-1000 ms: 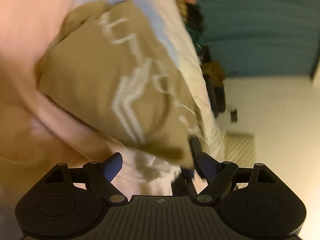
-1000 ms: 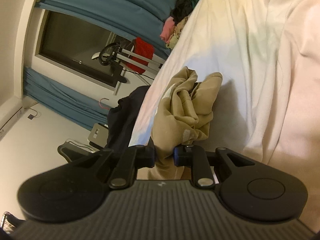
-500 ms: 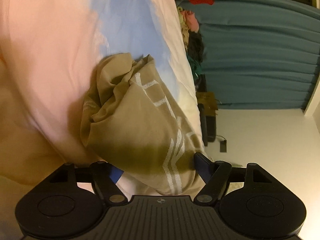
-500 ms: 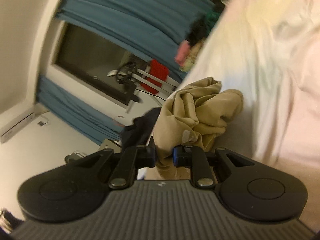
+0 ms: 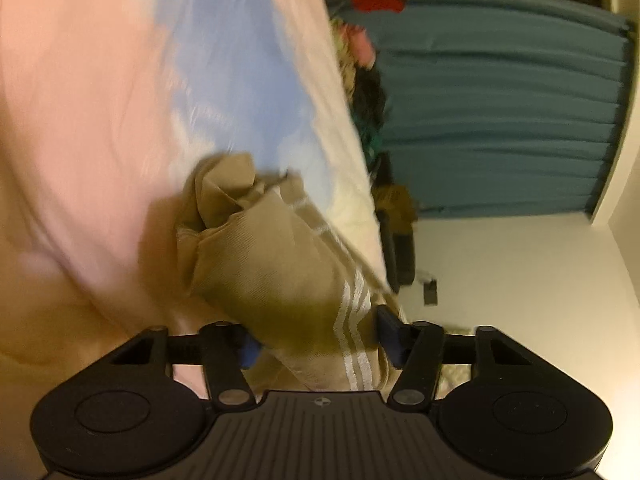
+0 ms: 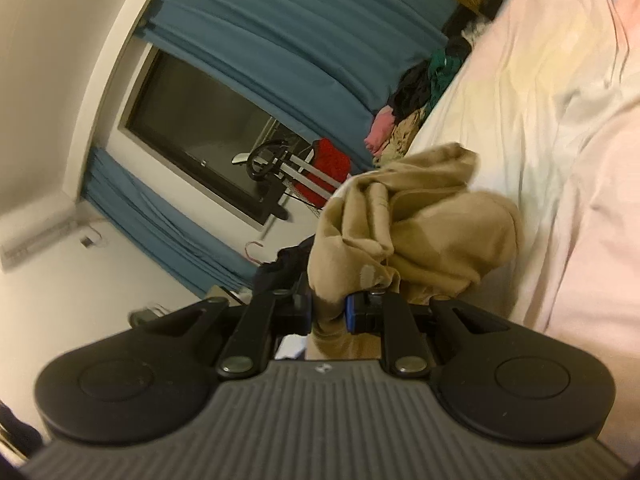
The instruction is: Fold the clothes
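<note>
A tan garment (image 5: 280,264) with white stripes hangs bunched between both grippers, above the bed. My left gripper (image 5: 316,344) has its jaws set wide apart with the striped part of the cloth filling the gap between them. In the right wrist view the same tan garment (image 6: 416,224) is crumpled in folds, and my right gripper (image 6: 328,312) is shut on a thick fold of it. Both views are tilted sideways.
A bed with a pale pink and white sheet (image 5: 100,120) lies under the garment and shows in the right wrist view (image 6: 540,120). A pile of clothes (image 6: 404,120) lies at the bed's far edge by teal curtains (image 6: 280,40). A drying rack (image 6: 296,176) stands by the window.
The tan garment has been drawn in and now sits deeper between the left jaws, more bunched. The right gripper has swung with the cloth still pinched, showing more window and curtain.
</note>
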`<act>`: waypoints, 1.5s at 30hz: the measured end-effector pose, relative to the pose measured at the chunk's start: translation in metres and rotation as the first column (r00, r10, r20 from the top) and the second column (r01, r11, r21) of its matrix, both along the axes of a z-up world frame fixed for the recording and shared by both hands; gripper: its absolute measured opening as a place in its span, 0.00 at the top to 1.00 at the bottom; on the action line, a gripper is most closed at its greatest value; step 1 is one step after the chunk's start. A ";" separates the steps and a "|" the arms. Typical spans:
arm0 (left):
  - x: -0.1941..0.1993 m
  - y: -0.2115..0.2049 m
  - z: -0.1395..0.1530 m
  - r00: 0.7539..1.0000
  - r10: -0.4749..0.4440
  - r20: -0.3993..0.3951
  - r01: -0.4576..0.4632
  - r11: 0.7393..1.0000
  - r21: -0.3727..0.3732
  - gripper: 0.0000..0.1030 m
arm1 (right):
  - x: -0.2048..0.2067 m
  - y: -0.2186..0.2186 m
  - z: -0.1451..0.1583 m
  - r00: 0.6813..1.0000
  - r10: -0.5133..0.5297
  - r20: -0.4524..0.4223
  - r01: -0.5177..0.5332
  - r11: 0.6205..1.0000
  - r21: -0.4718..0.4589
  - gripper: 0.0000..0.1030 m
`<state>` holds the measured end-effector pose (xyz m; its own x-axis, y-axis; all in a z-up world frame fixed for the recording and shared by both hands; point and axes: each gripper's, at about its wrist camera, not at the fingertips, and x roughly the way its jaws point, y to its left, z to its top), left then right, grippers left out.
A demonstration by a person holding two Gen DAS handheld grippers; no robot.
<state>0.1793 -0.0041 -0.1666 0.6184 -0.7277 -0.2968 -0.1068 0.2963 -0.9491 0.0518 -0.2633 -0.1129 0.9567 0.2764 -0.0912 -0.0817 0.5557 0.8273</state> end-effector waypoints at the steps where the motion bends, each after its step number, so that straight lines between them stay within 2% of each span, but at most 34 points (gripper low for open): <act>1: 0.000 0.000 0.003 1.000 0.012 0.008 -0.012 1.000 -0.004 0.52 | -0.003 0.002 0.002 1.000 -0.003 0.000 0.003 1.000 -0.003 0.82; 4: -0.003 -0.003 0.015 0.999 0.042 0.033 -0.042 0.999 -0.016 0.60 | -0.013 0.006 0.005 1.000 -0.028 0.000 0.028 1.000 0.010 0.82; 6: 0.003 0.012 0.028 0.997 0.044 0.062 -0.044 0.999 0.001 0.61 | -0.018 0.004 0.009 0.998 -0.057 -0.002 0.057 0.998 0.038 0.82; 10: 0.017 -0.011 0.066 0.995 0.026 0.092 -0.026 1.000 0.000 0.67 | -0.021 -0.017 0.023 0.988 -0.145 -0.044 0.150 0.979 0.142 0.82; 14: 0.046 -0.070 0.104 0.997 -0.001 0.078 -0.004 0.998 0.066 0.70 | -0.007 -0.056 0.039 0.976 -0.204 -0.080 0.217 0.952 0.214 0.82; 17: 0.092 -0.138 0.131 0.997 -0.050 0.062 0.042 0.991 0.127 0.72 | 0.022 -0.098 0.056 0.965 -0.246 -0.091 0.260 0.942 0.211 0.82; 19: 0.136 -0.178 0.149 0.993 -0.095 0.076 0.082 0.982 0.168 0.73 | 0.050 -0.129 0.072 0.956 -0.275 -0.100 0.289 0.941 0.175 0.82; 21: 0.174 -0.219 0.168 0.979 -0.142 0.144 0.107 0.968 0.228 0.73 | 0.083 -0.155 0.094 0.939 -0.334 -0.078 0.339 0.939 0.062 0.83; 23: 0.199 -0.272 0.185 0.958 -0.169 0.230 0.095 0.948 0.303 0.73 | 0.118 -0.177 0.118 0.922 -0.385 -0.031 0.383 0.922 -0.054 0.83; 27: 0.256 -0.352 0.205 0.898 -0.224 0.380 0.067 0.921 0.385 0.73 | 0.181 -0.222 0.145 0.900 -0.434 0.043 0.435 0.882 -0.181 0.83; 29: 0.280 -0.395 0.198 0.886 -0.241 0.395 0.066 0.910 0.409 0.73 | 0.207 -0.239 0.138 0.901 -0.430 0.051 0.430 0.873 -0.231 0.83; 31: 0.309 -0.420 0.175 0.885 -0.263 0.383 0.077 0.896 0.437 0.73 | 0.224 -0.252 0.119 0.906 -0.423 0.023 0.412 0.865 -0.286 0.83; 33: 0.314 -0.431 0.142 0.887 -0.296 0.353 0.101 0.873 0.478 0.73 | 0.230 -0.258 0.092 0.905 -0.425 -0.013 0.399 0.859 -0.320 0.83; 36: 0.285 -0.418 0.096 0.888 -0.358 0.290 0.160 0.830 0.534 0.73 | 0.220 -0.257 0.049 0.897 -0.433 -0.091 0.388 0.868 -0.310 0.83; 39: 0.236 -0.369 0.054 0.873 -0.426 0.235 0.226 0.784 0.579 0.73 | 0.191 -0.240 0.010 0.897 -0.417 -0.148 0.356 0.879 -0.318 0.83; 42: 0.229 -0.358 0.024 0.860 -0.476 0.185 0.269 0.730 0.628 0.73 | 0.162 -0.218 -0.020 0.902 -0.379 -0.206 0.307 0.900 -0.310 0.83; 45: 0.227 -0.355 0.002 0.845 -0.518 0.133 0.307 0.673 0.673 0.68 | 0.150 -0.200 -0.044 0.886 -0.353 -0.300 0.272 0.921 -0.280 0.81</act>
<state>0.4065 -0.3596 -0.1651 0.4293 -0.6531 -0.6239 0.4163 0.7561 -0.5050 0.2015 -0.4634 -0.1569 0.8888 -0.0980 -0.4476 0.3888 0.6783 0.6235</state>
